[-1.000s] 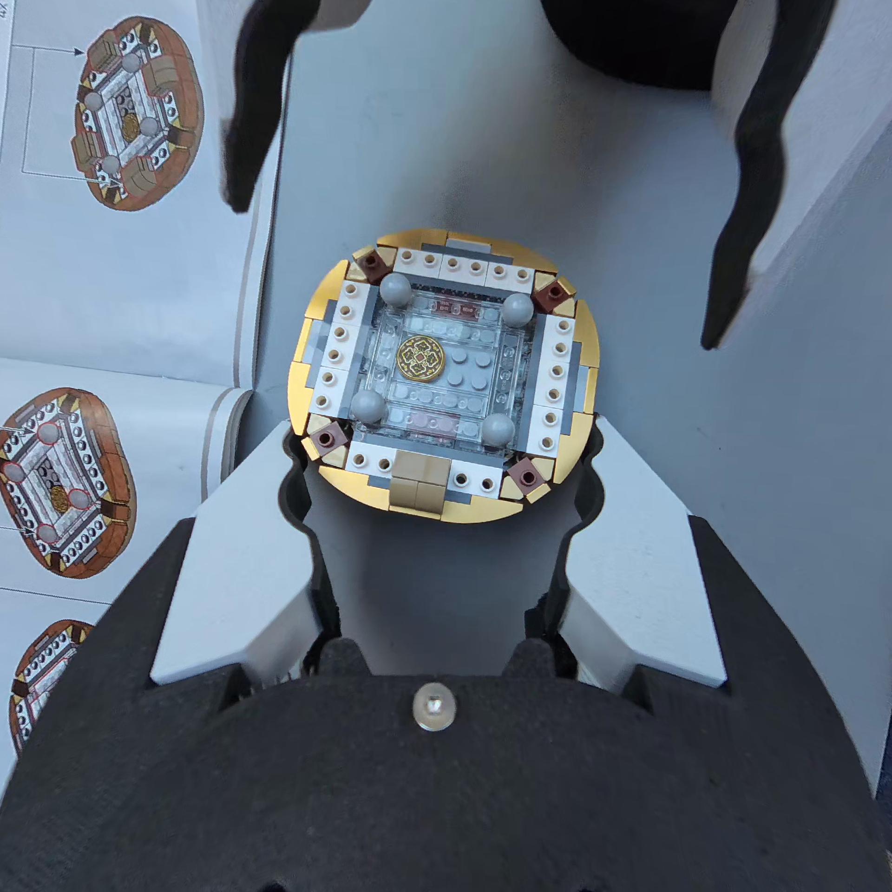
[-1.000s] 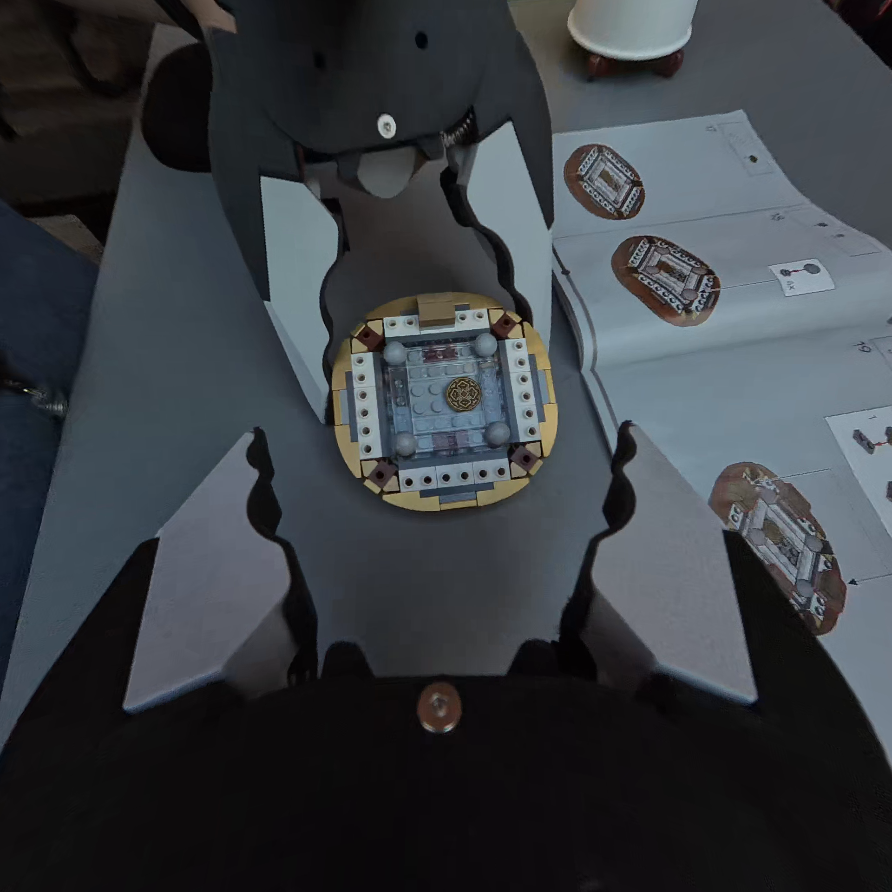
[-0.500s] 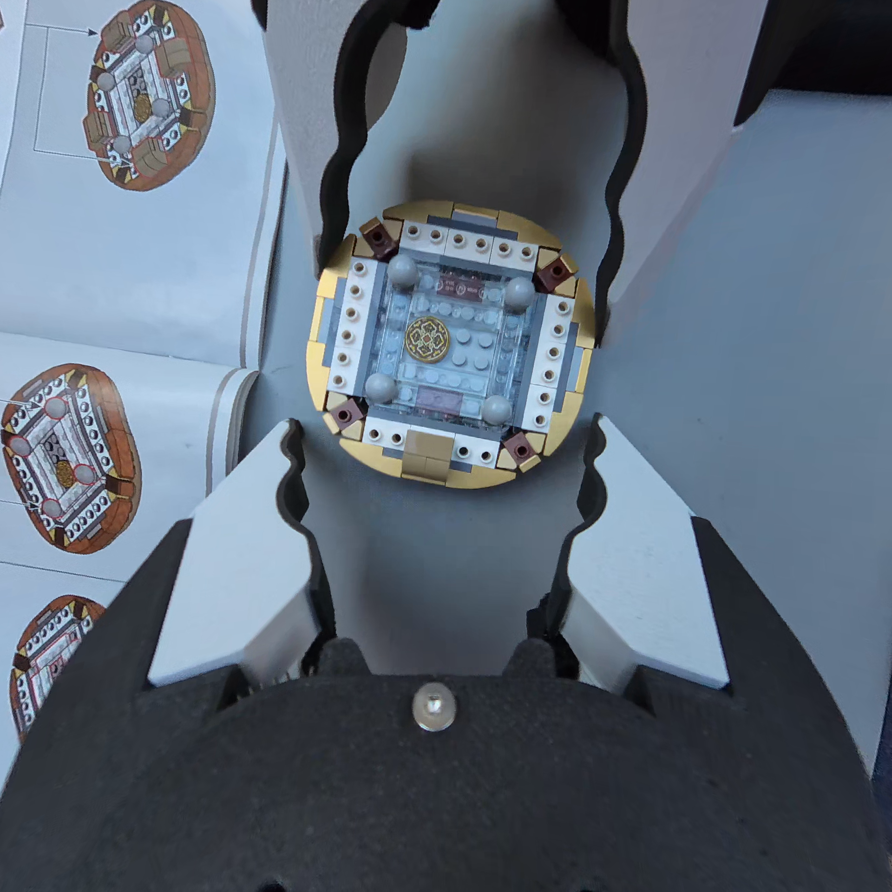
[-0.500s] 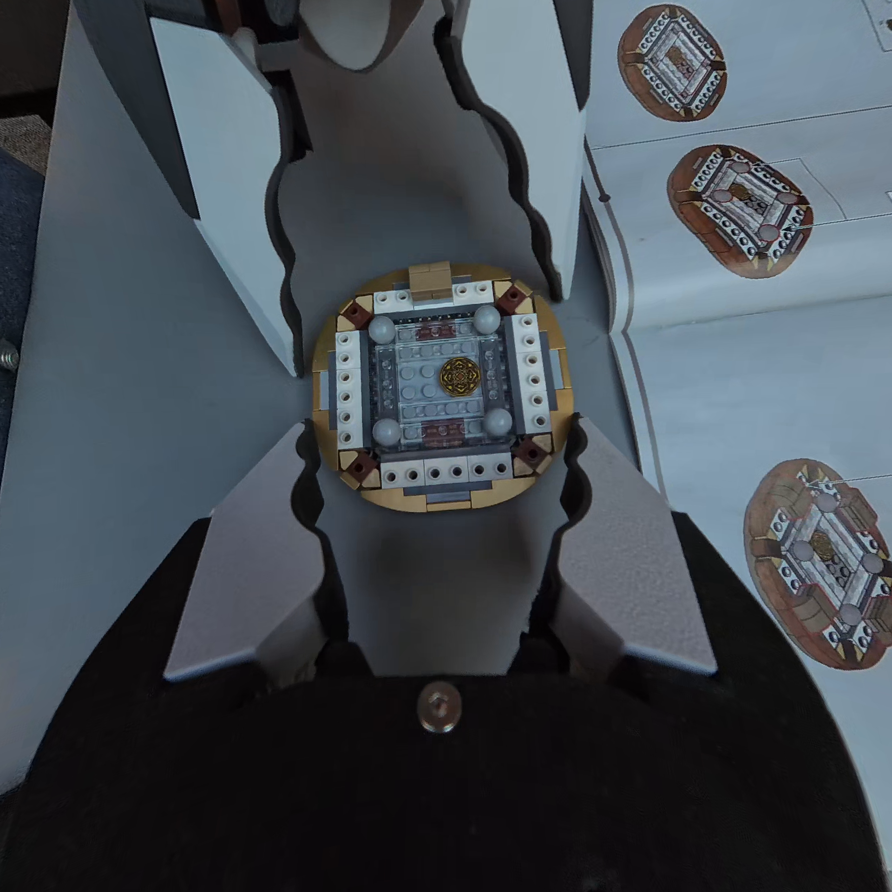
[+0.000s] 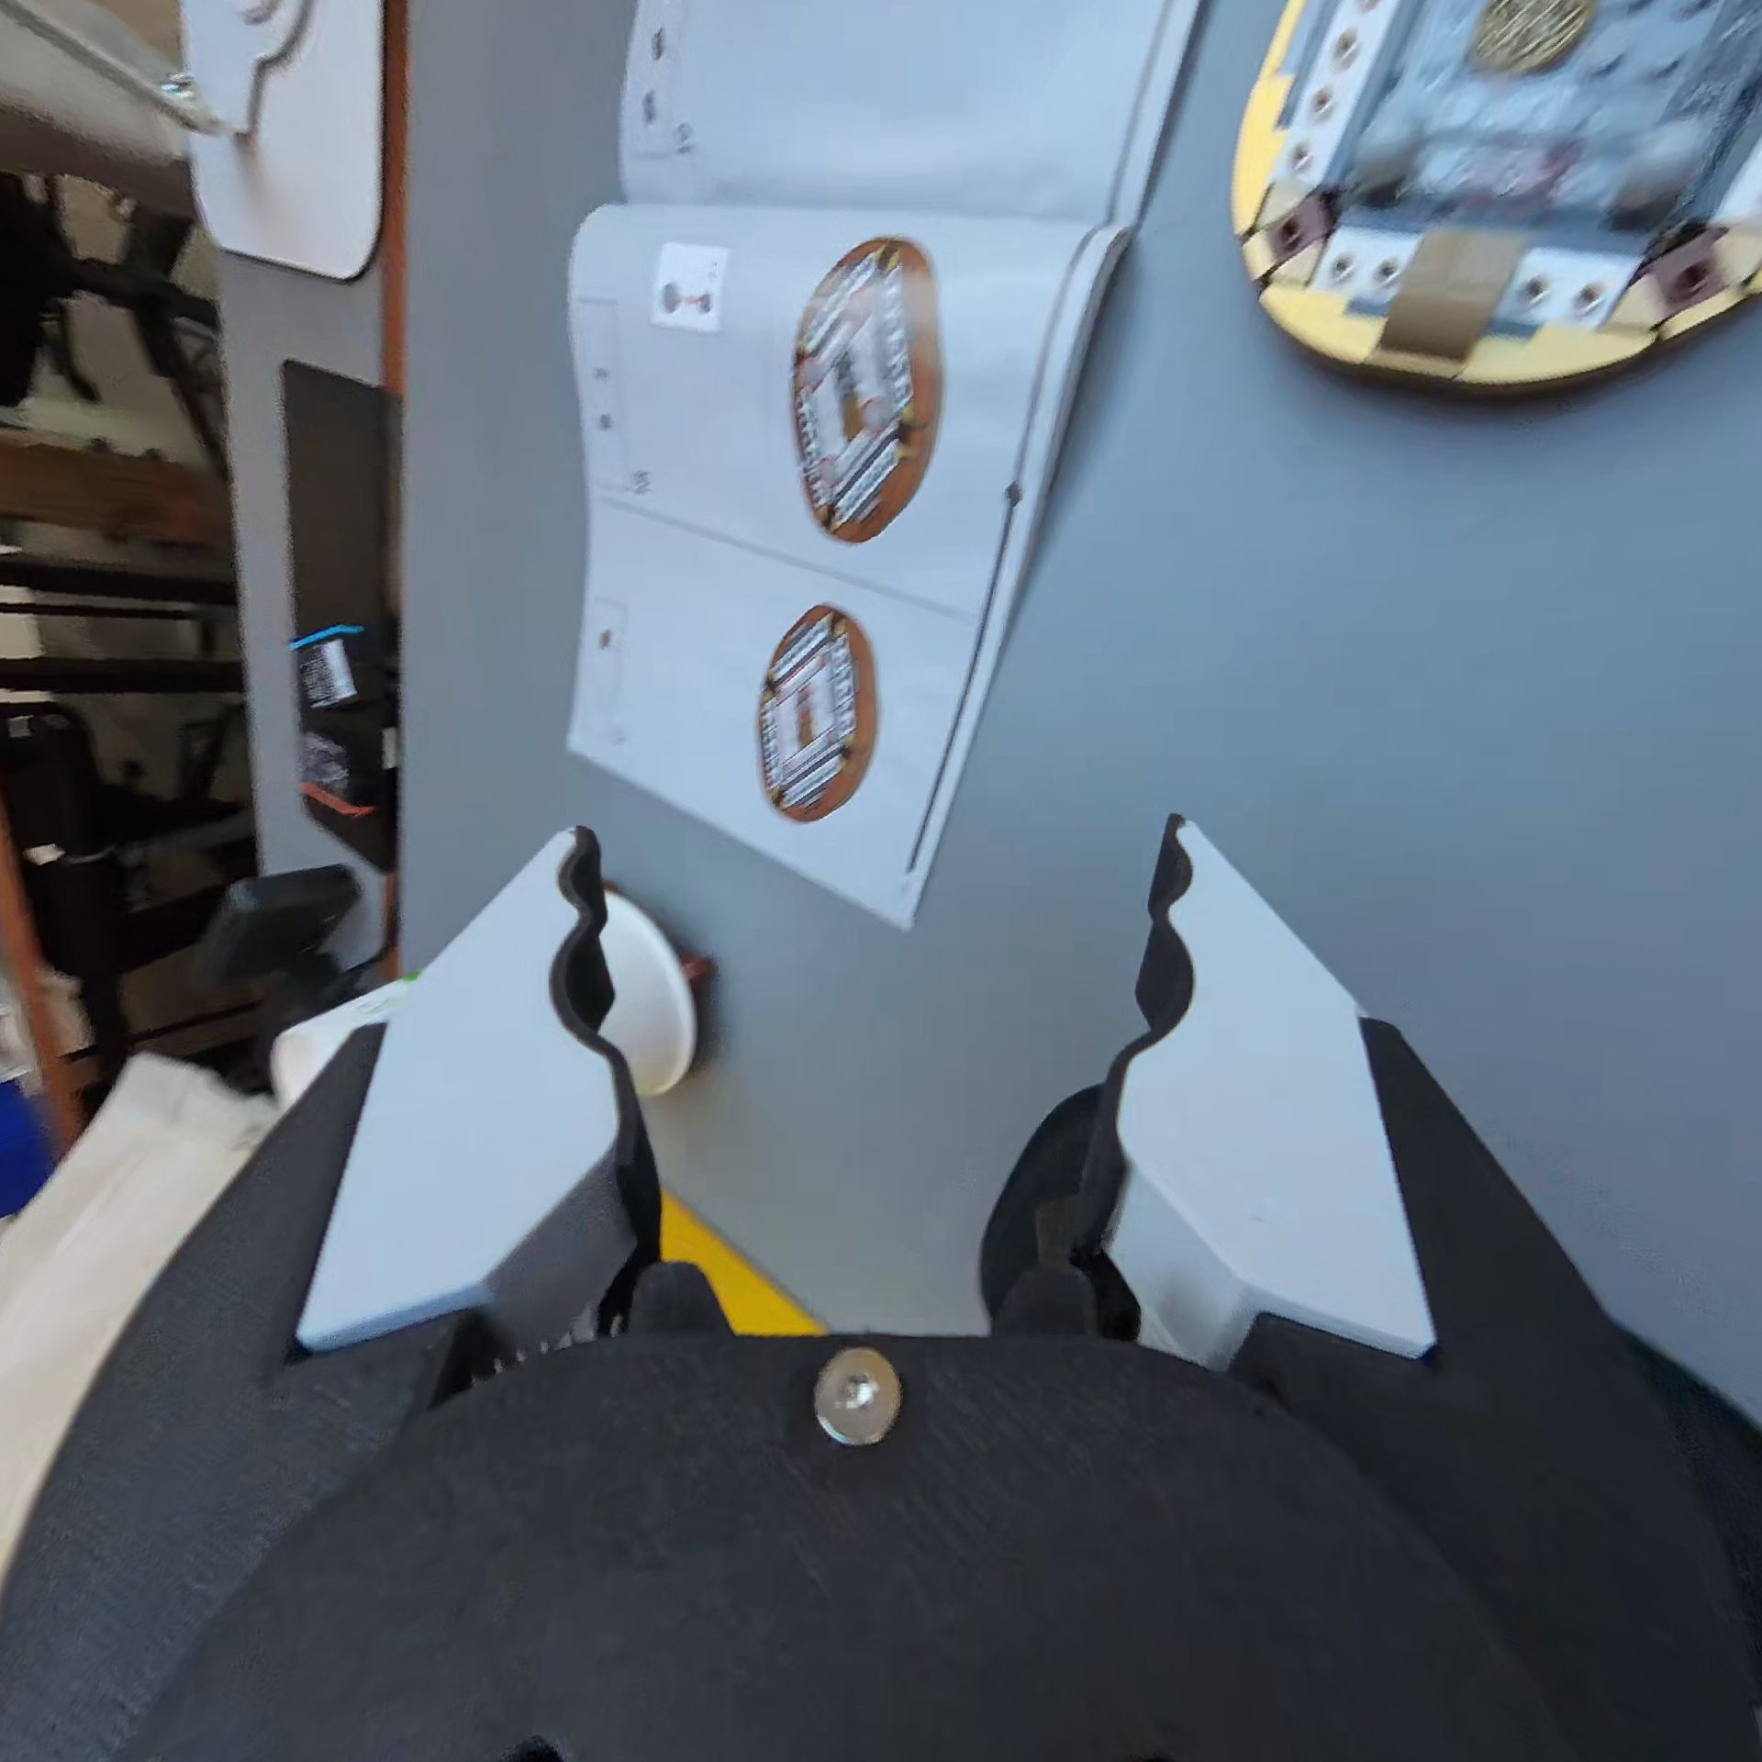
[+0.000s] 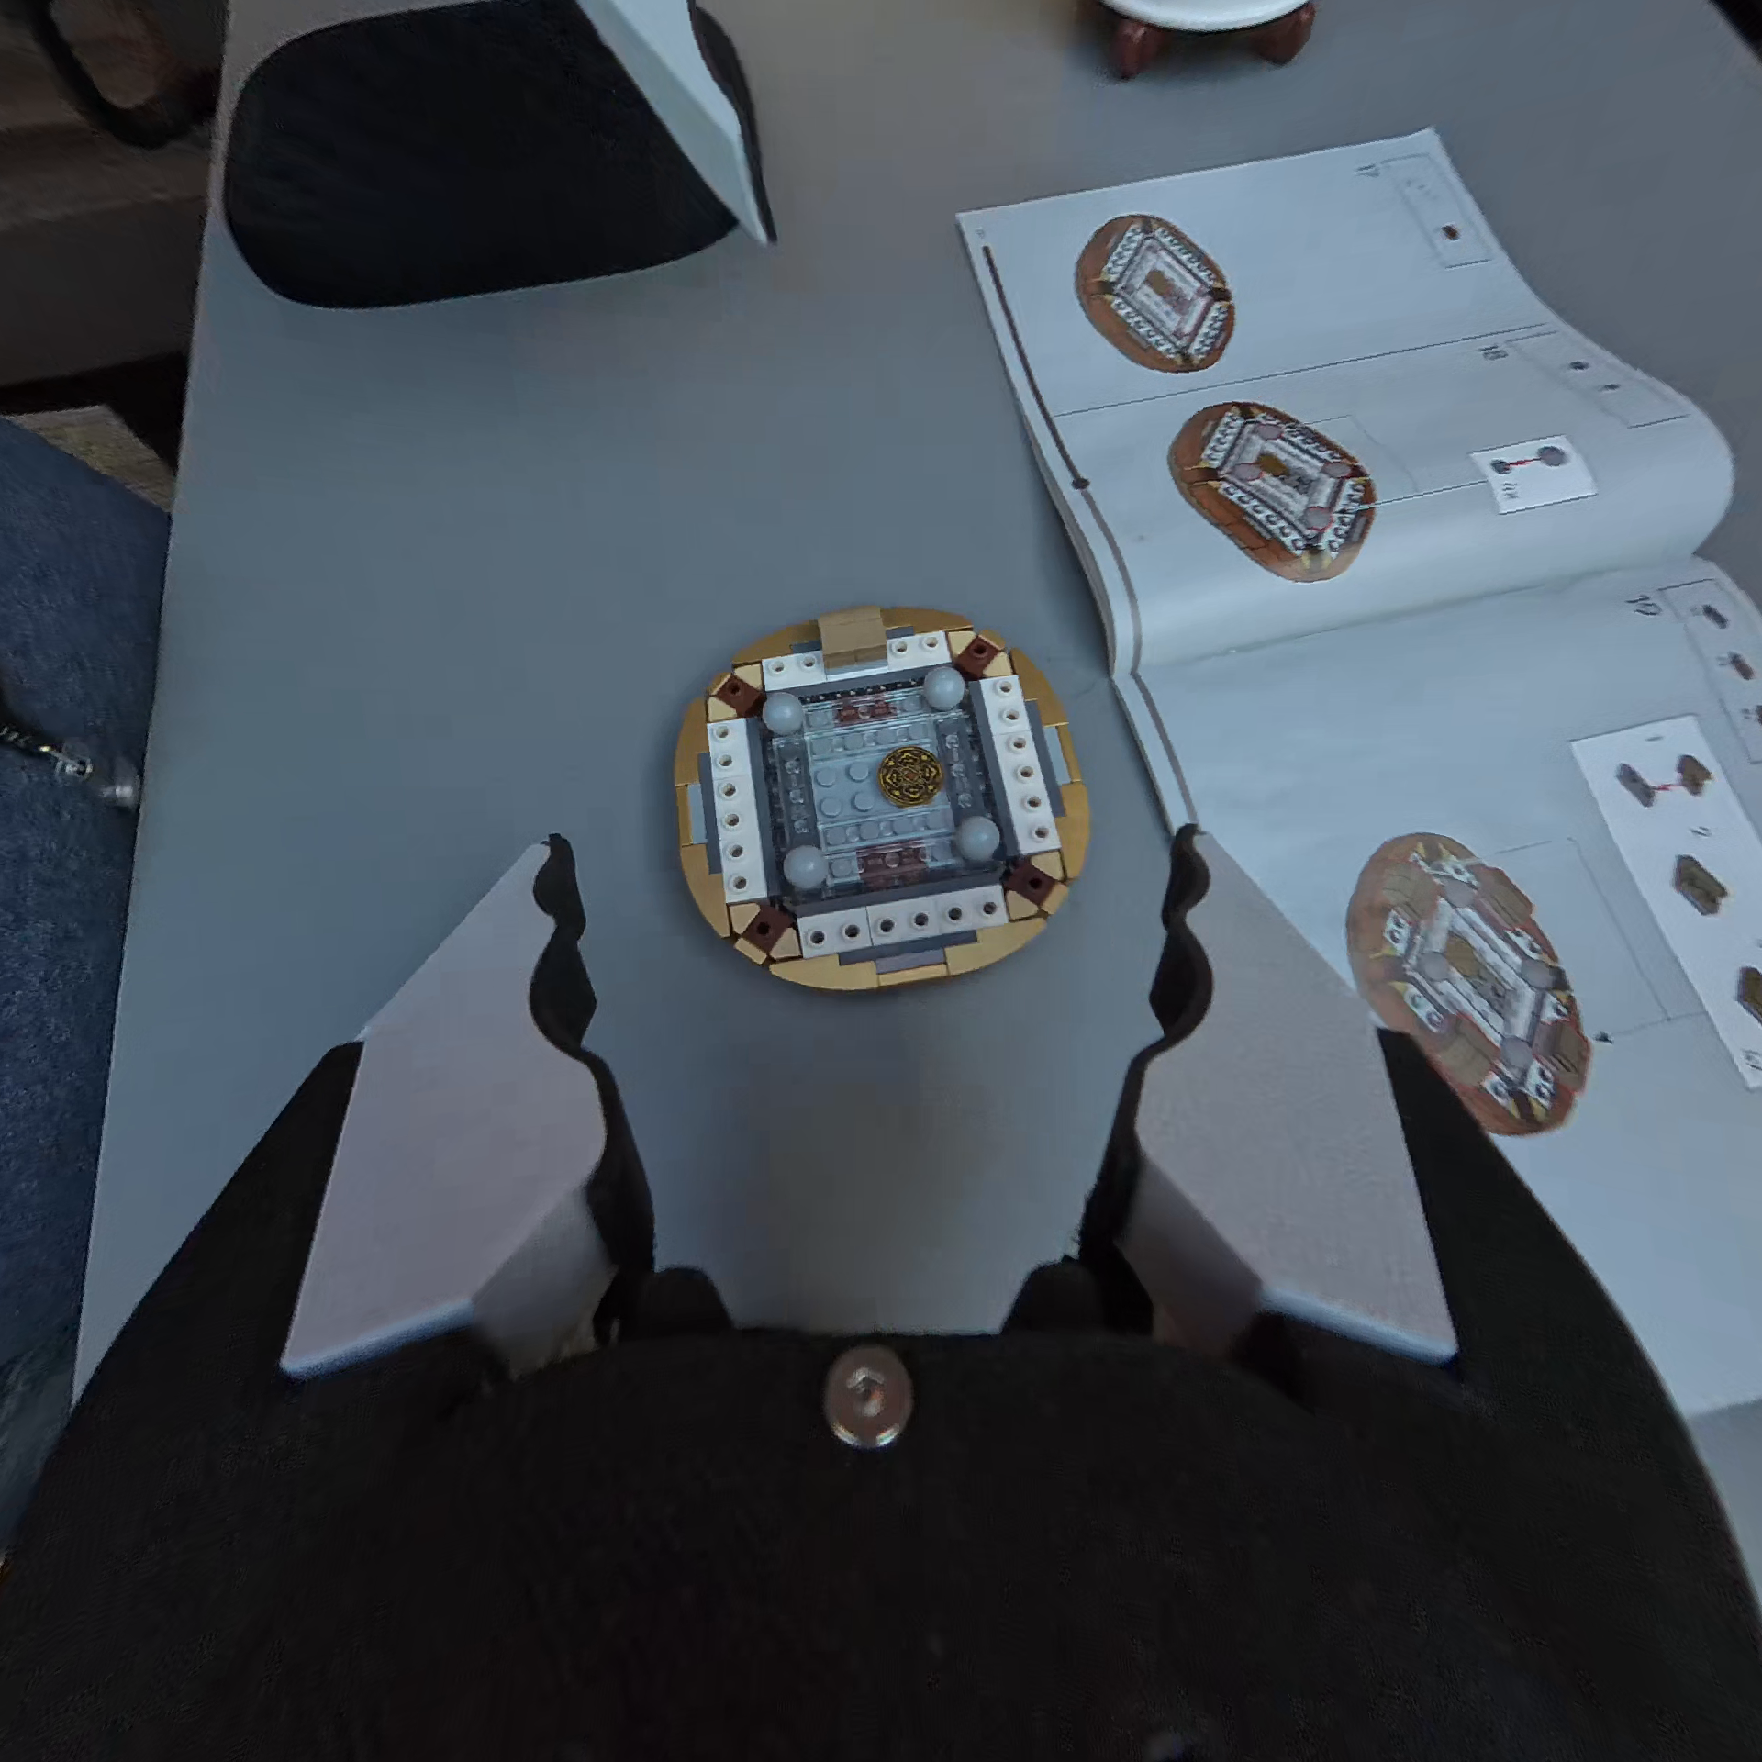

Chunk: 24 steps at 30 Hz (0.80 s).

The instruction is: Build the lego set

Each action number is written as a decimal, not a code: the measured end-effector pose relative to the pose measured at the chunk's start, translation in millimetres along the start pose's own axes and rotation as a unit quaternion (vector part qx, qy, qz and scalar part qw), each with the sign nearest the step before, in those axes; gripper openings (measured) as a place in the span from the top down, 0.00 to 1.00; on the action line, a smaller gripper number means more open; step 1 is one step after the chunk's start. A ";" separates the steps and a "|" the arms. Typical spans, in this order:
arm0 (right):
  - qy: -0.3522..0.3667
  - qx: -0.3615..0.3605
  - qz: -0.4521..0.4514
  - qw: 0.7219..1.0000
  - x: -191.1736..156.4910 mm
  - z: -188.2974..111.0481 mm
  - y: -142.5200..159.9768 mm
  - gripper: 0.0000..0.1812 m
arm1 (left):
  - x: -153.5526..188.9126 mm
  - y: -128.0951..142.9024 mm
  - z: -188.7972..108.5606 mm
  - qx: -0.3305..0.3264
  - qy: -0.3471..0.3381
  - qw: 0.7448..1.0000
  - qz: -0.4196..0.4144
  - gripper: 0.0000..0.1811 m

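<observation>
The round gold-rimmed lego build [image 6: 882, 796], with white studded walls, grey balls at the inner corners and a gold disc in the middle, lies flat on the grey table [image 6: 458, 572]. My right gripper [image 6: 868, 839] is open and empty, hovering just before the build. My left gripper [image 5: 875, 828] is open and empty, turned aside over bare table; the build [image 5: 1487, 191] shows blurred at that view's top right corner. Part of the left gripper [image 6: 496, 143] shows at the top left of the right wrist view.
An open instruction booklet [image 6: 1382, 534] lies right of the build and also shows in the left wrist view [image 5: 839, 458]. A white pot on brown feet [image 5: 658, 1001] stands near the table's far edge. Shelves and dark gear [image 5: 143, 620] lie beyond the table.
Both grippers have pulled back from the build, which stays on the table. The left one swung away towards the booklet and table edge. The right one rose and drew back.
</observation>
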State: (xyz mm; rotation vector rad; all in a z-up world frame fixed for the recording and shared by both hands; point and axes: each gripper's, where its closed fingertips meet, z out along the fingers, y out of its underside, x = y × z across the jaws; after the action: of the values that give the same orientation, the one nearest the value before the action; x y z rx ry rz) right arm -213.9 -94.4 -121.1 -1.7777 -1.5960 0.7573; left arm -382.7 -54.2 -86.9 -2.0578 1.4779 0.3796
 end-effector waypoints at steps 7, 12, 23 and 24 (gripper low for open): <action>0.223 0.034 -0.029 0.974 40.7 -43.2 -35.0 0.34 | -75.9 32.8 -45.7 -0.128 -0.201 0.959 0.156 0.35; 0.354 0.058 -0.111 0.927 39.7 -59.5 -74.8 0.43 | -75.9 35.2 -51.3 -0.145 -0.225 0.941 0.208 0.37; 0.471 0.133 0.025 0.872 90.8 -108.9 -66.3 0.39 | -47.7 73.9 -36.3 -0.104 -0.107 0.989 -0.010 0.36; 0.473 0.146 0.045 0.868 95.1 -113.1 -63.1 0.38 | -42.2 77.6 -33.9 -0.085 -0.079 0.991 -0.068 0.36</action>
State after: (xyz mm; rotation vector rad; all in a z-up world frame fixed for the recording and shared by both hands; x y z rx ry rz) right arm -157.7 -3.5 -1.1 -1.6000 -0.6950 0.0753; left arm -473.1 -59.5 -59.3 -2.1905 1.2400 0.6171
